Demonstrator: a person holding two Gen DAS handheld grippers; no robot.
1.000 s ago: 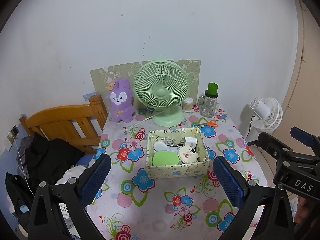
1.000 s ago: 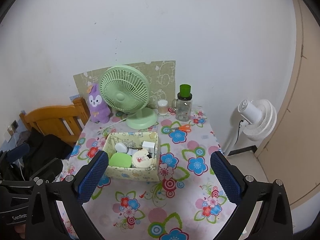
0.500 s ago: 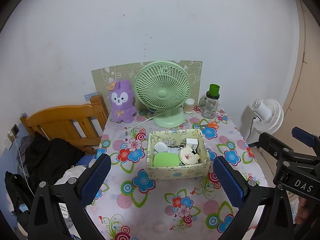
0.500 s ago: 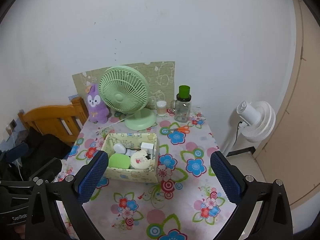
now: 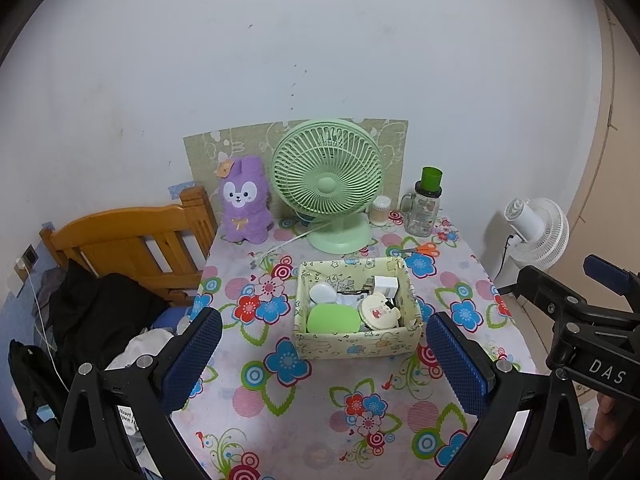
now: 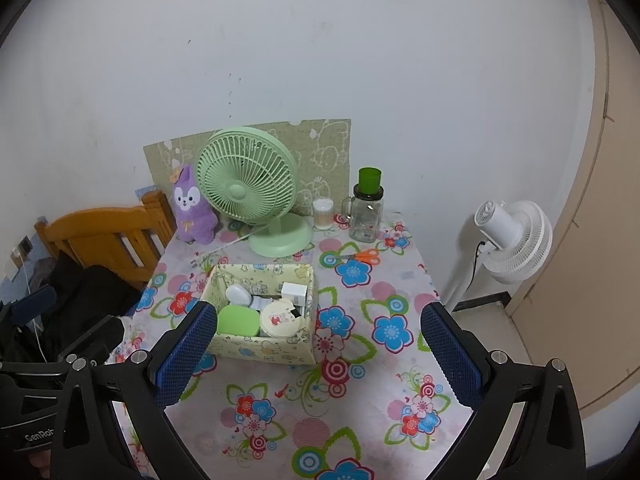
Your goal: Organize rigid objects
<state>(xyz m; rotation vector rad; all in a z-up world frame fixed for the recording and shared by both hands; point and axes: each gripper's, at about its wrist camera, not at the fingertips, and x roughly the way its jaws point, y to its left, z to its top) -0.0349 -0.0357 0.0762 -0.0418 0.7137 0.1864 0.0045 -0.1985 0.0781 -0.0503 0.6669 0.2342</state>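
Both my grippers hang above the near edge of the tabletop (image 5: 320, 412), nothing in either. Left gripper (image 5: 320, 354) has jaws spread wide, blue pads empty. Right gripper (image 6: 318, 354) is the same, spread wide, holding nothing; in the left view it shows at the far right edge, black frame.

Tabletop has a floral cloth. The yellow patterned box (image 5: 356, 346) sits mid-table, open top, well ahead of both grippers. Inside it: green oval case (image 5: 333, 319) at front left, round cream case with a red print (image 5: 379, 312) at front right leaning against other items, white round case (image 5: 323, 293) at back left, white adapter (image 5: 386, 285) at back right. Some dark bits between them, can't tell what they are.

Behind the box, a green desk fan (image 5: 328, 184) stands upright with its white cord trailing left on the cloth. Purple plush bunny (image 5: 243, 200) is just left of the fan, against the wall. Right of the fan base: a small jar of cotton swabs (image 5: 380, 211), then a glass mug jar with a green cup on top (image 5: 426, 204). Orange scissors (image 5: 422, 249) lie flat on the cloth between the jar and the box.

Off the table: white floor fan (image 6: 514, 240) to the right, wooden bed frame (image 5: 132, 240) to the left with dark clothes piled on it.
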